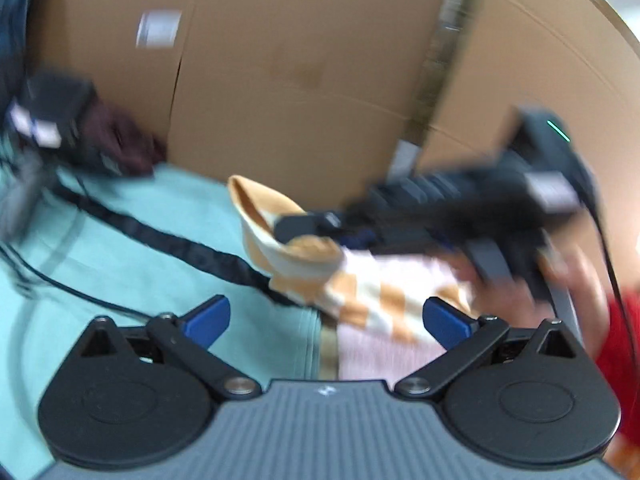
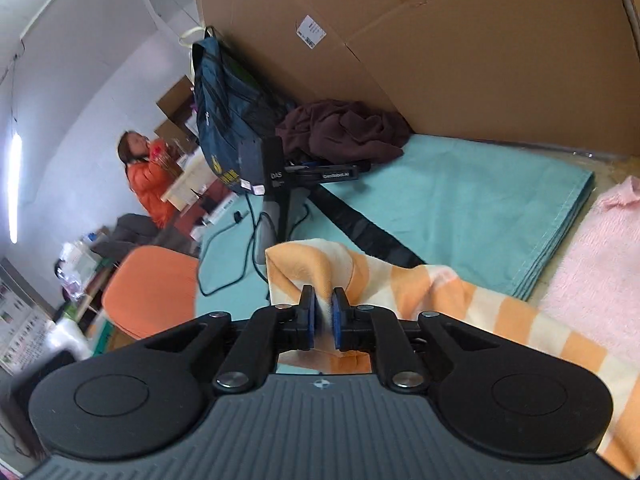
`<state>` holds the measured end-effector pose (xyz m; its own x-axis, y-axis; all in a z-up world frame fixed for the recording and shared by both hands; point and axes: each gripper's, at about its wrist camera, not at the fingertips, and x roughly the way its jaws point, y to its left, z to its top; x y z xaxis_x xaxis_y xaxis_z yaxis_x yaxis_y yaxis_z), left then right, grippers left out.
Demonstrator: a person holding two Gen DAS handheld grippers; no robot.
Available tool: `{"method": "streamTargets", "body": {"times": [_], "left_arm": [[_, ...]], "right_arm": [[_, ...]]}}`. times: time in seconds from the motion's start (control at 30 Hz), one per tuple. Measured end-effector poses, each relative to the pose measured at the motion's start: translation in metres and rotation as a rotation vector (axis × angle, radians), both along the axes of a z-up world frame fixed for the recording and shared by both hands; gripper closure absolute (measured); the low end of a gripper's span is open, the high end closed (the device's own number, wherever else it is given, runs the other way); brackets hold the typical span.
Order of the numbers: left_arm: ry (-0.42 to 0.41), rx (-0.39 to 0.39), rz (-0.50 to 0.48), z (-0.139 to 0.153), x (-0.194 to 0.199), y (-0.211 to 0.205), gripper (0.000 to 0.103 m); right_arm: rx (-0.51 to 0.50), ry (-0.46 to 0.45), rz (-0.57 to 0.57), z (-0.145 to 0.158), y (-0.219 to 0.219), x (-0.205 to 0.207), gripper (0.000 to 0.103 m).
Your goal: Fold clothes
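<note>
Left gripper (image 1: 326, 314): jaws spread wide, nothing between them, hovering over the edge of the flat teal cotton sheet (image 1: 160, 240) just beside the cloth. Left view is motion-blurred, so fine detail is unreliable.

Between the two grippers: orange-and-white striped fleece towel (image 2: 460, 296), draped across the work surface, its corner raised, the rest trailing toward a fuzzy pink towel (image 2: 592, 264) lying flat on the right. A black woven strap (image 2: 360, 224) runs over the teal sheet behind it.

Right gripper (image 2: 323, 318): jaws nearly closed, pinching the lifted corner of the striped towel; the fold bunches up above the blue pads (image 2: 339, 312).

Handling, as a judgement: light, limp, no stiffness, so it sags and follows whichever point is held. Fleece nap should grip the pads well; slip risk looks low. Best holds are corners or hem. A mid-panel pinch would just bunch it. The free corner on the same edge looks like the natural spot for the open left gripper.
</note>
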<state>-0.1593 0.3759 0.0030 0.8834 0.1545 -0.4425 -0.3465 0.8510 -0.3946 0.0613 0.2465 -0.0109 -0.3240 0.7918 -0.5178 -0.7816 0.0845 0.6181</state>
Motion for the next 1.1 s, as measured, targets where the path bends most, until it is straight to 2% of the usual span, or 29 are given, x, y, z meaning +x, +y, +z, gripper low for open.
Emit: {"method": "streamTargets", "body": {"times": [0.03, 0.07, 0.1, 0.13, 0.17, 0.2, 0.23, 0.3, 0.37, 0.4, 0.43, 0.47, 0.5, 0.6, 0.67, 0.7, 0.73, 0.8, 0.83, 0.87, 0.97, 1.03, 1.1], "left_arm": [[-0.022, -0.094, -0.003, -0.003, 0.004, 0.015, 0.001], [-0.029, -0.170, -0.050, -0.007, 0.007, 0.026, 0.001], [-0.032, -0.218, -0.080, -0.013, 0.009, 0.033, 0.001], [-0.021, -0.250, -0.060, -0.020, 0.012, 0.036, 0.001], [-0.002, -0.249, -0.036, -0.025, 0.014, 0.037, 0.001], [0.017, -0.247, -0.013, -0.031, 0.017, 0.037, 0.001], [0.036, -0.245, 0.011, -0.036, 0.019, 0.038, 0.001], [0.062, -0.232, 0.051, -0.043, 0.023, 0.038, 0.001], [0.081, -0.192, 0.084, -0.042, 0.028, 0.033, 0.007], [0.086, -0.176, 0.092, -0.042, 0.030, 0.030, 0.030], [0.111, -0.187, 0.090, -0.044, 0.036, 0.035, 0.088], [0.136, -0.198, 0.087, -0.045, 0.042, 0.041, 0.098], [0.132, -0.220, 0.089, -0.043, 0.043, 0.046, 0.099], [0.134, -0.067, 0.170, -0.014, 0.044, 0.068, 0.099], [0.149, -0.008, 0.157, 0.007, 0.049, 0.085, 0.099], [0.191, 0.038, 0.133, 0.011, 0.059, 0.089, 0.098], [0.233, 0.085, 0.108, 0.016, 0.069, 0.092, 0.092], [0.318, 0.179, 0.058, 0.024, 0.088, 0.098, 0.087], [0.356, 0.184, 0.046, 0.020, 0.090, 0.098, 0.081], [0.395, 0.189, 0.033, 0.016, 0.092, 0.099, 0.081], [0.511, 0.202, -0.005, 0.004, 0.099, 0.100, 0.088], [0.495, 0.187, 0.021, 0.006, 0.083, 0.100, 0.091], [0.477, 0.170, 0.059, 0.009, 0.064, 0.100, 0.094]], "right_arm": [[0.003, 0.055, -0.001, 0.000, -0.001, 0.007, 0.089], [0.006, 0.109, -0.003, -0.001, -0.003, 0.013, 0.085], [0.008, 0.164, -0.004, -0.001, -0.004, 0.020, 0.079], [0.011, 0.219, -0.006, -0.002, -0.006, 0.027, 0.074], [0.018, 0.286, -0.001, -0.004, -0.007, 0.032, 0.055], [0.034, 0.382, 0.018, -0.009, -0.008, 0.033, 0.043], [0.055, 0.455, 0.013, -0.013, -0.012, 0.035, 0.040], [0.133, 0.477, -0.057, -0.005, -0.035, 0.041, 0.047], [0.207, 0.500, -0.107, 0.005, -0.065, 0.049, 0.047], [0.239, 0.513, -0.132, 0.009, -0.081, 0.053, 0.047], [0.264, 0.521, -0.152, 0.012, -0.100, 0.056, 0.047], [0.289, 0.528, -0.172, 0.015, -0.118, 0.060, 0.047], [0.312, 0.534, -0.195, 0.018, -0.137, 0.063, 0.046], [0.351, 0.526, -0.269, 0.018, -0.198, 0.066, 0.041], [0.354, 0.500, -0.321, 0.013, -0.235, 0.065, 0.038], [0.352, 0.483, -0.350, 0.009, -0.252, 0.064, 0.037], [0.343, 0.470, -0.378, 0.005, -0.268, 0.063, 0.036], [0.304, 0.459, -0.416, -0.004, -0.284, 0.061, 0.036], [0.288, 0.450, -0.430, -0.009, -0.289, 0.060, 0.036], [0.276, 0.447, -0.444, -0.013, -0.292, 0.062, 0.036], [0.277, 0.515, -0.471, -0.026, -0.296, 0.070, 0.035], [0.278, 0.560, -0.489, -0.035, -0.298, 0.075, 0.040], [0.279, 0.605, -0.507, -0.044, -0.301, 0.081, 0.037]]}}
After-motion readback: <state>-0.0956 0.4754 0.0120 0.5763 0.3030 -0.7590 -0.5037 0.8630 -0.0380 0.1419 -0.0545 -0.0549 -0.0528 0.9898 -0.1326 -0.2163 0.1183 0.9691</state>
